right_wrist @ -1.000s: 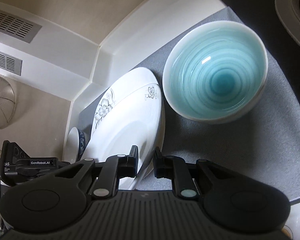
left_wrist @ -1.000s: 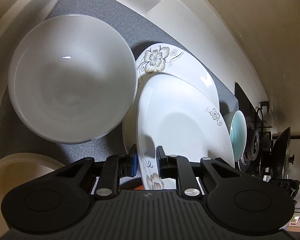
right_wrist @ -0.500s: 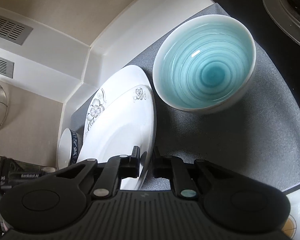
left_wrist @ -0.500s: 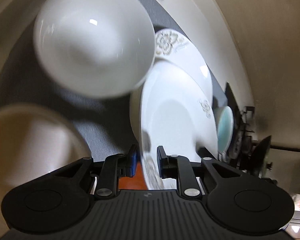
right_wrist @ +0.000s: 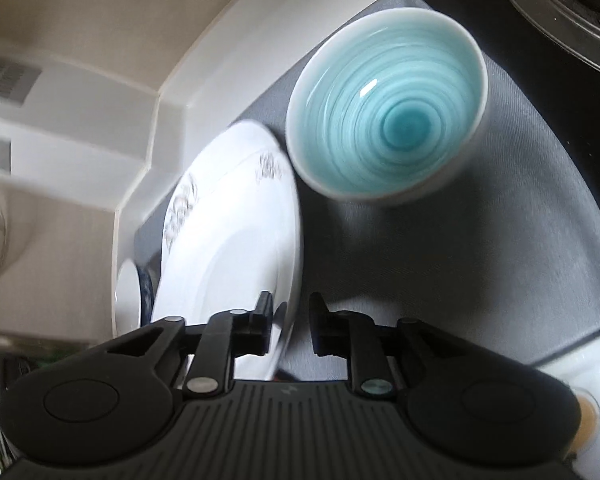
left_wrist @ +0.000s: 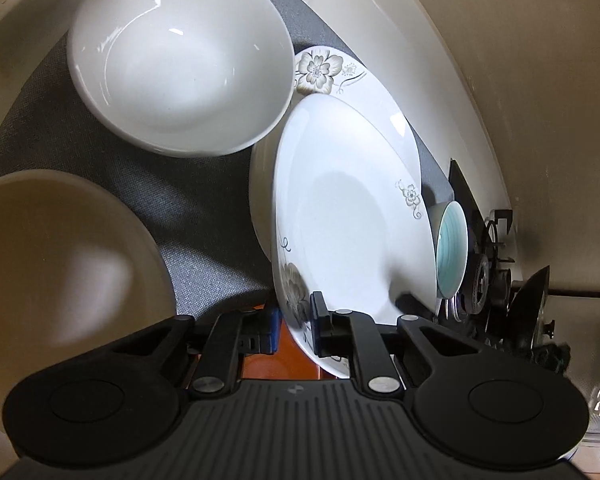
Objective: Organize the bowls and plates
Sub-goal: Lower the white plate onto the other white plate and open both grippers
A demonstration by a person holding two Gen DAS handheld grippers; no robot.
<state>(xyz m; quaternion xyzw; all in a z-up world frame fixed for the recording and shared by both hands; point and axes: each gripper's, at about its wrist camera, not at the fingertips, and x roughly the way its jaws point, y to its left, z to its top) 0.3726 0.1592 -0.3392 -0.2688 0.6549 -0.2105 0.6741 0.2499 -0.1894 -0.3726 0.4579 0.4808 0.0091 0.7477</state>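
My left gripper (left_wrist: 295,330) is shut on the near rim of a white flowered plate (left_wrist: 352,216), held tilted above a second flowered plate (left_wrist: 340,76) on the grey mat (left_wrist: 172,200). My right gripper (right_wrist: 290,328) straddles the same plate's opposite rim (right_wrist: 236,232), its jaws slightly parted around it. A large white bowl (left_wrist: 180,60) sits to the left, touching the lower plate. A cream bowl (left_wrist: 60,248) is near left. A teal bowl (right_wrist: 388,128) stands right of the plates and also shows in the left wrist view (left_wrist: 452,248).
A gas stove burner (right_wrist: 572,4) lies beyond the teal bowl and shows in the left wrist view (left_wrist: 492,264). A white raised counter ledge (left_wrist: 380,12) borders the mat at the back. A blue-patterned bowl (right_wrist: 134,292) and a white dish (right_wrist: 580,392) are at the edges.
The top plate has been lifted and tilted up off the lower plate. The right gripper's jaws have opened a little around its rim, and that view has blurred with motion.
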